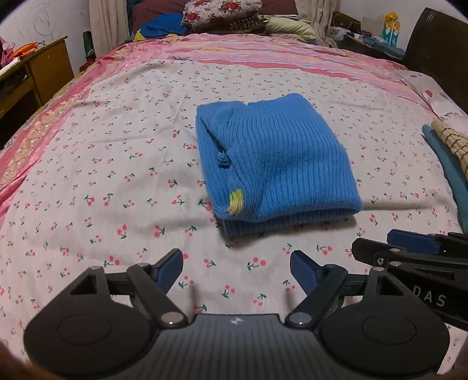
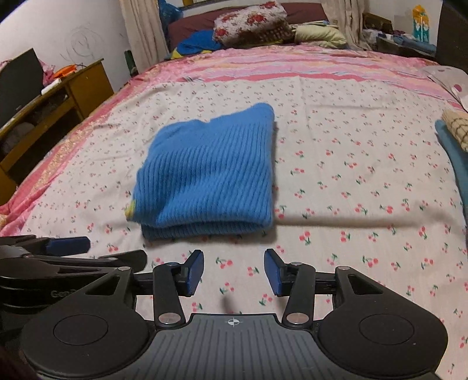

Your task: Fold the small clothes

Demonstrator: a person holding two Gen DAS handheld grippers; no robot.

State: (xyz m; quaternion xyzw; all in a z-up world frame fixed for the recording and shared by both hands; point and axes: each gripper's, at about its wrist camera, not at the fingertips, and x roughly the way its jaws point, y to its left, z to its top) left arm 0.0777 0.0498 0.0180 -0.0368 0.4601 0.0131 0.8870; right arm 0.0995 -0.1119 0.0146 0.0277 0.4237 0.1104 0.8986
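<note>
A small blue ribbed knit garment (image 1: 275, 163) lies folded into a thick square on the cherry-print sheet (image 1: 102, 175), a yellow patch showing at its near left corner. My left gripper (image 1: 237, 267) hovers just short of its near edge, open, only sheet between the blue pads. In the right wrist view the same garment (image 2: 210, 175) lies ahead and a little left of my right gripper (image 2: 234, 271), which stands open over bare sheet (image 2: 351, 175). Each gripper shows at the edge of the other's view: the right gripper (image 1: 409, 242) and the left gripper (image 2: 70, 245).
Folded clothes, a teal piece (image 1: 450, 175) under a beige checked one (image 1: 453, 140), lie at the sheet's right edge. Pillows and a floral bundle (image 1: 222, 11) crowd the head of the bed. A wooden desk (image 2: 52, 96) stands to the left, a dark board (image 1: 438, 43) at the right.
</note>
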